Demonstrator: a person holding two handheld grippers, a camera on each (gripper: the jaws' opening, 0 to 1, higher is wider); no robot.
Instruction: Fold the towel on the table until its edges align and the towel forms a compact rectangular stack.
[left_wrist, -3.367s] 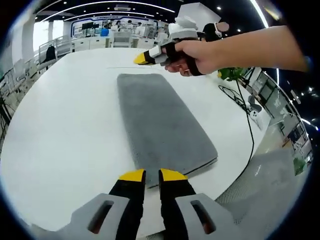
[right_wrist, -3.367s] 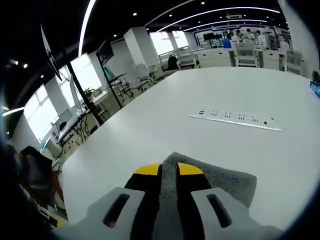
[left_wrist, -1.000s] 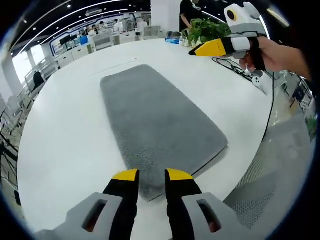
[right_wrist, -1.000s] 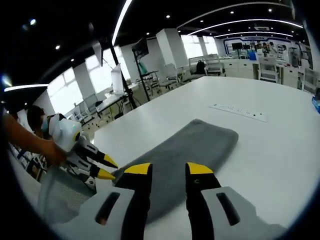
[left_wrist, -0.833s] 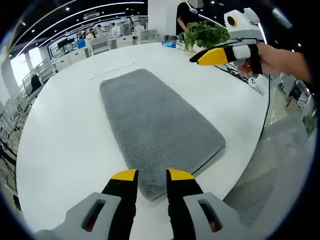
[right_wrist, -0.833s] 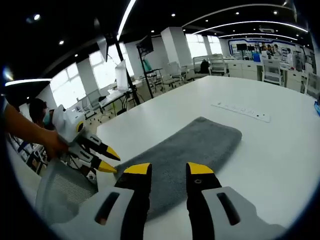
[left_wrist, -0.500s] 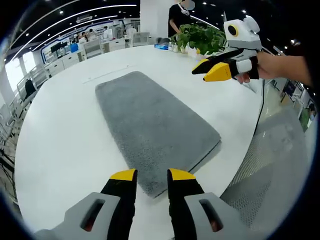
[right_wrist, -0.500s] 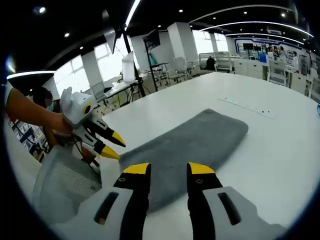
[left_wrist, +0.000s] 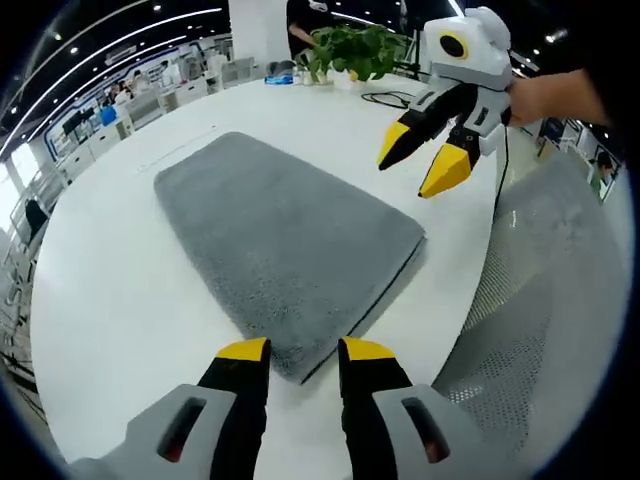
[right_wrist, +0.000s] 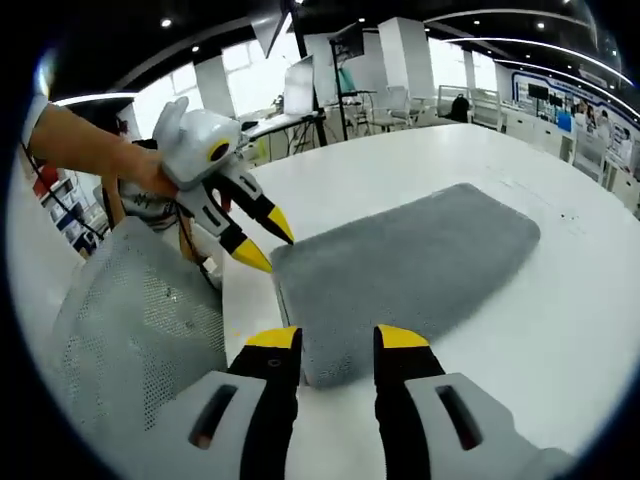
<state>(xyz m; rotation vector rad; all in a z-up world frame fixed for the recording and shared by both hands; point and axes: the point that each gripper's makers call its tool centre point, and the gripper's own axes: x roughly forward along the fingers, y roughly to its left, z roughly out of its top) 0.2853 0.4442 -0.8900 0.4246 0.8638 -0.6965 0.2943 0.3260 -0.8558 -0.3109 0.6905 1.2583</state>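
Both of my tools have swung round to the near short end of the grey plush towel (left_wrist: 285, 240), which lies flat, already folded long, on the white round table (left_wrist: 90, 300). My left gripper (left_wrist: 294, 350) hovers at one corner, jaws apart — my right gripper (right_wrist: 327, 338), likewise parted, now faces the other. Next fold, I judge.

The towel (left_wrist: 280, 245) is plain mid-grey with a fuzzy pile and no pattern, its folded edge showing a darker seam. The tabletop (left_wrist: 110, 300) is plain white. Each claw, left (left_wrist: 303, 352) and right (right_wrist: 336, 340), has yellow tips on black fingers and a light grey body. The mesh chair (right_wrist: 130, 340) is pale grey, finely perforated. The plant (left_wrist: 350, 45) is green.
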